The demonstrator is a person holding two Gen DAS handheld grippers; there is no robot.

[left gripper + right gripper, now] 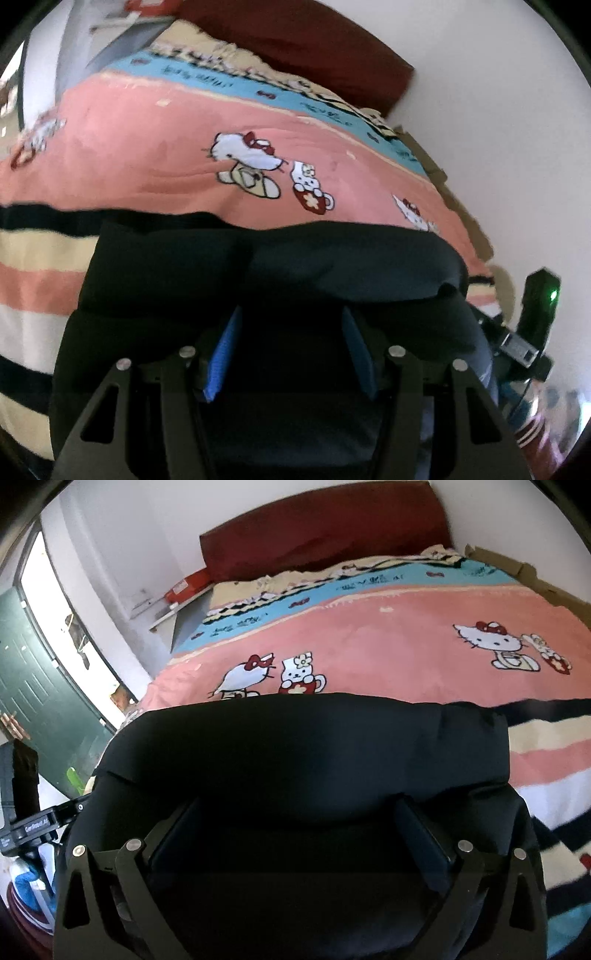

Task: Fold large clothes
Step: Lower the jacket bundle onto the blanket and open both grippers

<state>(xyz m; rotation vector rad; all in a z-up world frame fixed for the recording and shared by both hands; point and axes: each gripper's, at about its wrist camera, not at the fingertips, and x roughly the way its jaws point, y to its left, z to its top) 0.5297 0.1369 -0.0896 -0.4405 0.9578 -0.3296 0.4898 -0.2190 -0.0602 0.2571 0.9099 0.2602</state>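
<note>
Dark garment (pixel 332 258) bunched across both grippers — left gripper (pixel 291 350) half-open, right gripper (pixel 295 834) spread wide — grip unclear on either.

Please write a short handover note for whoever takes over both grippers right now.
Left gripper: jaws about half apart over the dark garment; whether the pads press on cloth cannot be told.
Right gripper: jaws wide, cloth between them, no grip seen.
The garment lies bunched in a thick fold at the near edge of the bed, on the cartoon-cat bedspread.
Done: a first fold, it seems.
Left: flatten it and finish folding.
</note>
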